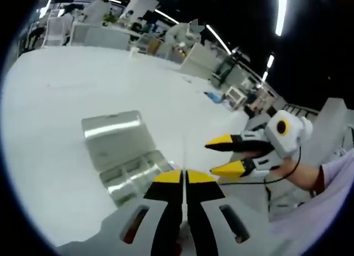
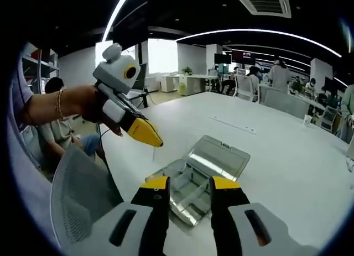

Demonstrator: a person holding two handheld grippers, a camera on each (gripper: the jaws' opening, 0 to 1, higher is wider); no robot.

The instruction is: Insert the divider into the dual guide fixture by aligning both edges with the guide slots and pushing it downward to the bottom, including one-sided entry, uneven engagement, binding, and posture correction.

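Left gripper pinches thin divider; right gripper agape, empty, above clear case.

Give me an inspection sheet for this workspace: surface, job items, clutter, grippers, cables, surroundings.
Surface: white table, bare around the case.
Job's things: clear compartment case, lid open; thin clear divider pinched in the left gripper.
Clutter: nothing seen.
Grippers: left gripper shut on divider; right gripper open, above the case.
Cables: black cable at the right gripper.
Surroundings: office desks, mesh chair, seated person, other people behind.
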